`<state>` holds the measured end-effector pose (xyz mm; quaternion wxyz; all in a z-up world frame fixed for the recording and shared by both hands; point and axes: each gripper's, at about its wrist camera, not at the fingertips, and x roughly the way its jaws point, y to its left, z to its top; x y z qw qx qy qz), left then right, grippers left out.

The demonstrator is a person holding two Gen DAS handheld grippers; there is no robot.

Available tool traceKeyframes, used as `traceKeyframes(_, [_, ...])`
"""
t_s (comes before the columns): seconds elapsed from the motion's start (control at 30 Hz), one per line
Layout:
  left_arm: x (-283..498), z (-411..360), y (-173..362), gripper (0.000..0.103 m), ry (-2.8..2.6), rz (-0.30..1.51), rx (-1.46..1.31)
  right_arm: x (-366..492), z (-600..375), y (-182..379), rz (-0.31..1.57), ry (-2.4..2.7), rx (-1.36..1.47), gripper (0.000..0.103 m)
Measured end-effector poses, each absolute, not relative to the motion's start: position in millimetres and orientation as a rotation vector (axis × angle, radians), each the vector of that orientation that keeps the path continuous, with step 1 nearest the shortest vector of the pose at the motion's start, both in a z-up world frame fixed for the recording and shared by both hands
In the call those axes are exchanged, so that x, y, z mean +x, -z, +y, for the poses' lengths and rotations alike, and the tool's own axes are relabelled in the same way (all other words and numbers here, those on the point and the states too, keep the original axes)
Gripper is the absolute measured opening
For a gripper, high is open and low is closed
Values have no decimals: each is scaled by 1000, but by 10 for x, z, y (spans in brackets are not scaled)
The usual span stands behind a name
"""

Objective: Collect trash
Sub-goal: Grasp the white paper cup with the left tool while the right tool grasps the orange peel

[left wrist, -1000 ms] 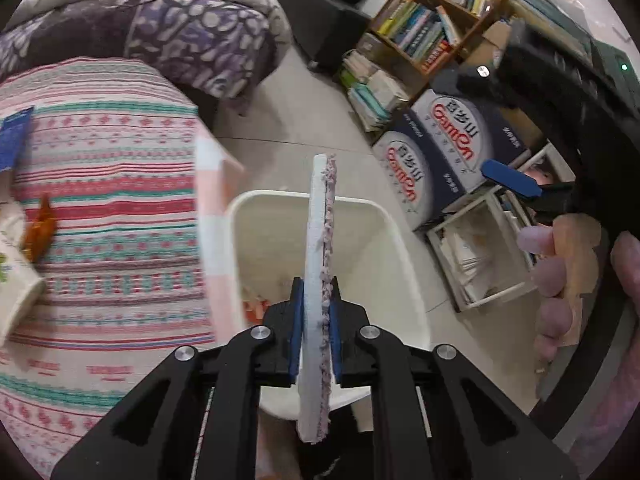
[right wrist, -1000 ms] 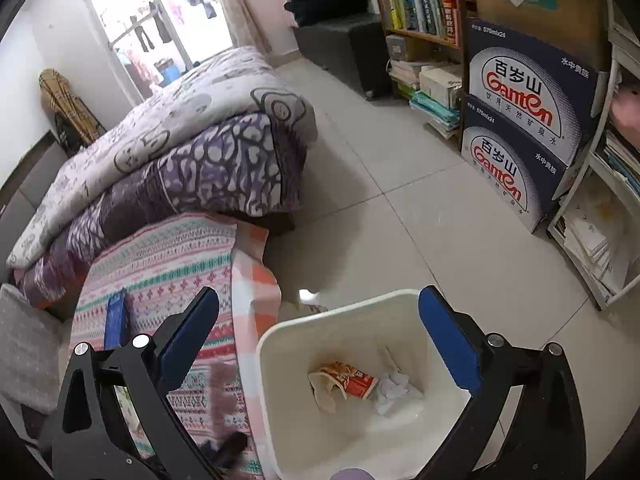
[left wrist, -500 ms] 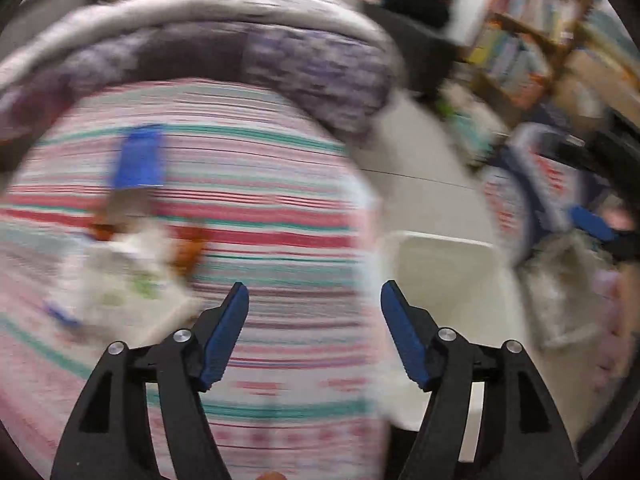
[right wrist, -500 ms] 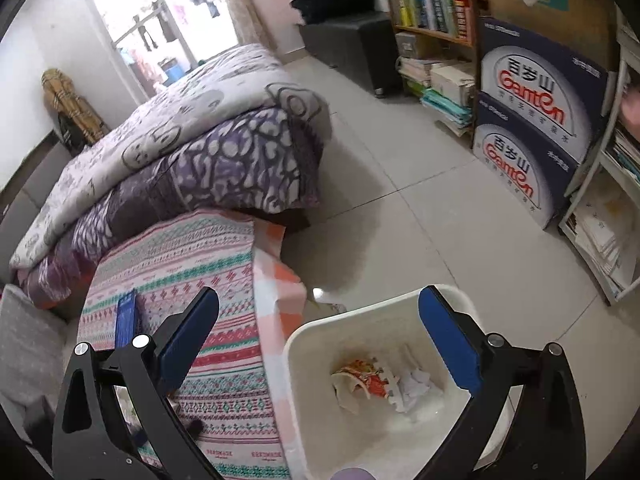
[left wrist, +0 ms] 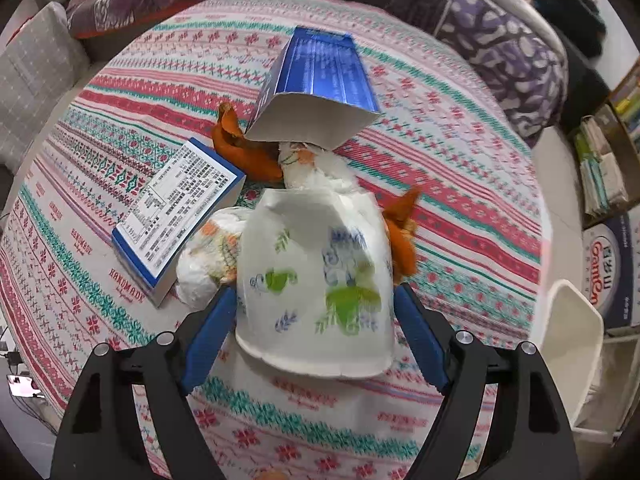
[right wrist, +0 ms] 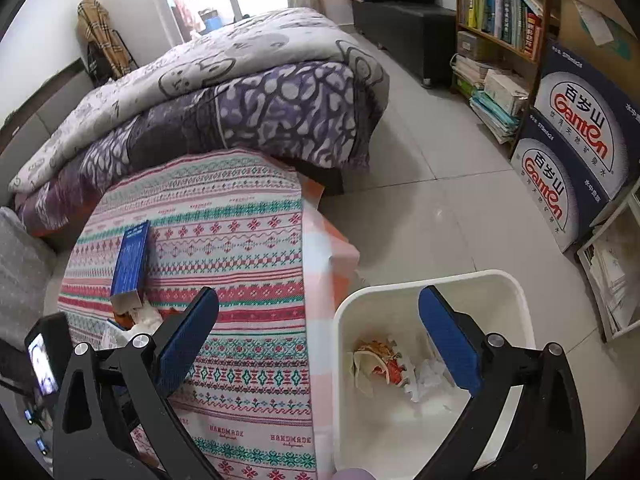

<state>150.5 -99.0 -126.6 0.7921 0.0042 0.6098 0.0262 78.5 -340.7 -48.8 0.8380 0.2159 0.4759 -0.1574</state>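
Glossy printed paper cup, crumpled at twelve o'clock; woven matt tablecloth; glossy cardboard blue box; smooth plastic bin

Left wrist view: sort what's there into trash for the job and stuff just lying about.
Job:
paper cup between the open left gripper fingers
orange peel
crumpled tissue
blue carton
labelled box
white bin

Lying about:
purple quilt
grey cushion
Ganten box

Paper cup fills left claw gap; boxes crowd beyond.
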Motion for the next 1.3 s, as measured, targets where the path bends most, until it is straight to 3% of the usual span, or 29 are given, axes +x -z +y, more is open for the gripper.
traceKeyframes(0.1, [1544,-923,1300,79,-34,1317,5,841,-3354,499,1012,318,479,96])
traceKeyframes(0.27, [1444,-757,1082,68,113,1299,-36,966,-3189,543,1028,271,501,96])
traceKeyframes(0.83, [1306,473,471,67,127,1234,-279,1419,-2158,1124,1203,108,471,93])
traceKeyframes(0.9, [1323,535,446,67,106,1221,-267,1459,-2081,1202,1224,102,448,82])
traceKeyframes(1.07, [1336,672,417,67,86,1207,-246,1516,-1816,1324,1248,98,283,73])
traceKeyframes(1.13, [1361,723,433,67,78,1213,-258,1529,-1729,1350,1247,87,242,65])
traceKeyframes(1.2, [1367,758,440,67,72,1217,-261,1541,-1683,1372,1249,84,220,47])
traceKeyframes(1.3, [1355,787,430,67,71,1213,-252,1559,-1651,1454,1270,76,224,38])
